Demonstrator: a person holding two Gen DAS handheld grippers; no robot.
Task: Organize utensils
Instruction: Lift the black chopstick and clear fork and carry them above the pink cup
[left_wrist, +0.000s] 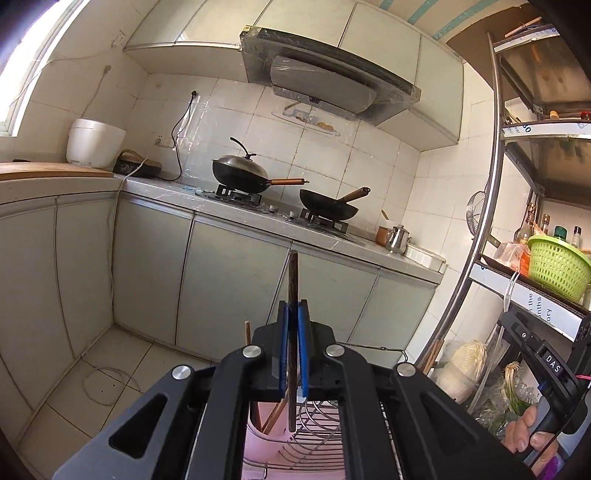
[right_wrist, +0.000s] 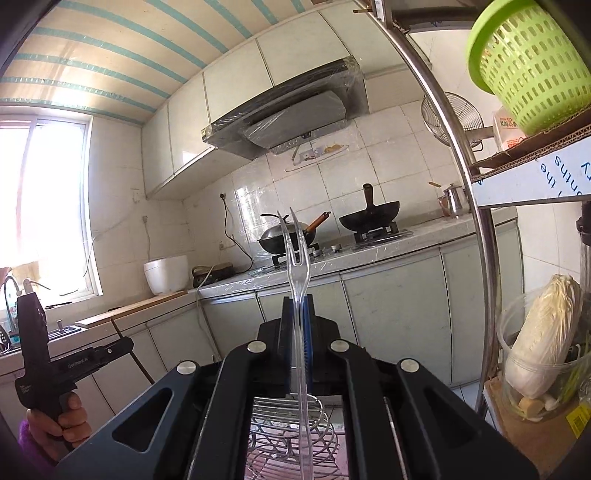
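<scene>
Both tools are raised above the wire dish rack (left_wrist: 317, 439), each with one utensil pinched between closed blue pads. The left gripper (left_wrist: 294, 332) clamps a dark chopstick (left_wrist: 292, 280) near its middle; the stick stands upright, its upper end above the jaws and its lower end hanging over the rack, just beside the pink holder (left_wrist: 266, 439) at the rack's left, where other wooden chopsticks (left_wrist: 275, 415) already lean. The right gripper (right_wrist: 297, 325) clamps a clear plastic fork (right_wrist: 295, 254) along its handle, tines up and handle trailing down over the rack's curved wires (right_wrist: 288, 424). In the right wrist view the left tool and the hand (right_wrist: 70, 417) on its grip appear to the left of the rack. Judged from this pose, the step in hand is carrying each piece to its own slot. To do it well, keep each shaft vertical over the rack, bring the chopstick's lower tip above the holder's mouth before lowering, and release only once the tip is inside. The thin fork may slip or pivot in so narrow a pinch, so move it slowly.
</scene>
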